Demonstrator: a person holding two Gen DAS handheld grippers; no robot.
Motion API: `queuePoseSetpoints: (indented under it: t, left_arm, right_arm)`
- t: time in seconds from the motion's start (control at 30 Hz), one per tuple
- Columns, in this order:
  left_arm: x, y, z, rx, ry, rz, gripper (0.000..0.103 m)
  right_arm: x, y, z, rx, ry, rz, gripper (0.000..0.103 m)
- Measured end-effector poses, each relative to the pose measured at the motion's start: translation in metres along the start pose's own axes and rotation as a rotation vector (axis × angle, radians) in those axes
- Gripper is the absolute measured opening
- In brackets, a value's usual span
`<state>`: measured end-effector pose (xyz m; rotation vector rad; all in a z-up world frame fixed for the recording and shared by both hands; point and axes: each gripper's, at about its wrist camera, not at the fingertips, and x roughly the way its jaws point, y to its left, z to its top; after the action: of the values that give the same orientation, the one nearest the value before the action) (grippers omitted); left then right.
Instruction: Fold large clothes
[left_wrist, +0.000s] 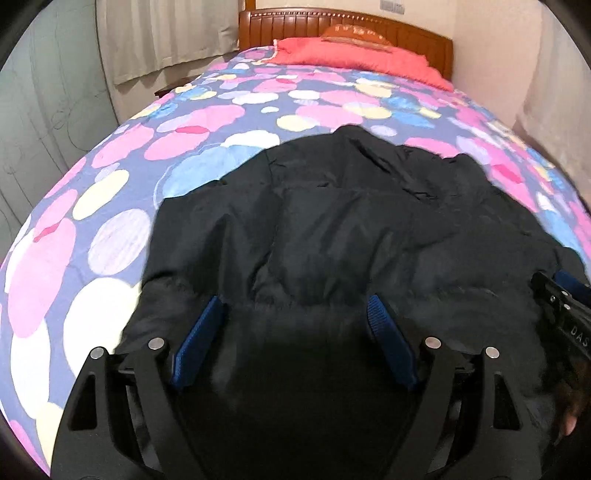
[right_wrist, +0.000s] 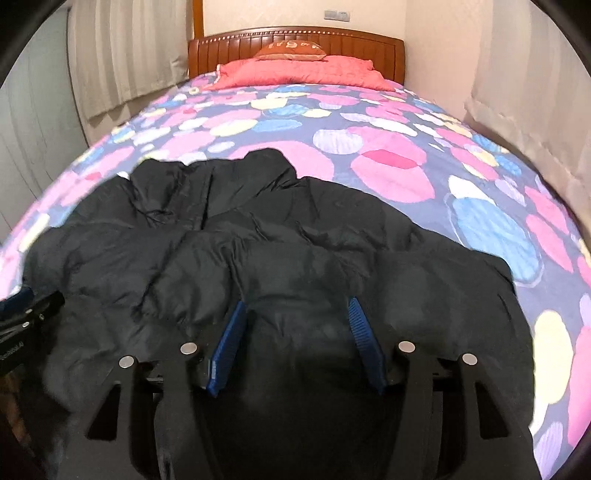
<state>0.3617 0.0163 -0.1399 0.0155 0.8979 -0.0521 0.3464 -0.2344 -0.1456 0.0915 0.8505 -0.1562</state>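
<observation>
A puffy black jacket (left_wrist: 332, 229) lies crumpled across the near end of the bed, also seen in the right wrist view (right_wrist: 258, 236). My left gripper (left_wrist: 295, 302) hovers low over its near edge, blue pads wide apart, dark fabric lying between them without being pinched. My right gripper (right_wrist: 297, 304) stands open over the jacket's right part, where a puffed ridge of fabric rises between its blue pads. Each gripper's black body shows at the edge of the other's view.
The bed's quilt (left_wrist: 122, 229) is blue with pink, white and yellow blobs. A red blanket (right_wrist: 295, 72) and an orange pillow (right_wrist: 291, 50) lie by the wooden headboard (right_wrist: 221, 48). Curtains (left_wrist: 166, 37) hang at the left and a wall (right_wrist: 517, 92) runs along the right.
</observation>
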Motion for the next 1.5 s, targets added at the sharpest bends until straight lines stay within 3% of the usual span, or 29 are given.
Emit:
queuePoseSetpoints:
  t: [0.23,0.43,0.67,0.8,1.03,1.33,1.43,1.5]
  left_arm:
    - [-0.070,0.044,-0.050,-0.059,-0.025,-0.050,0.081]
    - [-0.124,0.081,-0.116,-0.100,-0.019,-0.014,0.082]
    - [-0.167,0.118,-0.190,-0.199,0.043,-0.017,0.082]
    - [-0.179,0.130,-0.221,-0.255,0.072,-0.045,0.087]
    - [-0.183,0.141,-0.253,-0.360,0.104,-0.129,0.087]
    - [-0.185,0.145,-0.258,-0.434,0.068,-0.124,0.087]
    - [-0.187,0.143,-0.262,-0.447,0.050,-0.114,0.081]
    - [-0.189,0.142,-0.267,-0.449,0.043,-0.116,0.072]
  right_arm:
    - [-0.067,-0.043,-0.051,0.034,0.003,0.002,0.064]
    - [-0.121,-0.092,-0.121,0.068,0.038,-0.063,0.065]
    - [-0.166,-0.151,-0.196,0.159,0.087,-0.125,0.071]
    - [-0.177,-0.173,-0.229,0.234,0.113,-0.086,0.072]
    - [-0.184,-0.181,-0.259,0.331,0.127,0.015,0.073]
    - [-0.192,-0.162,-0.271,0.306,0.113,0.047,0.073]
    - [-0.195,-0.156,-0.274,0.302,0.107,0.065,0.058]
    - [-0.196,-0.153,-0.274,0.296,0.109,0.064,0.056]
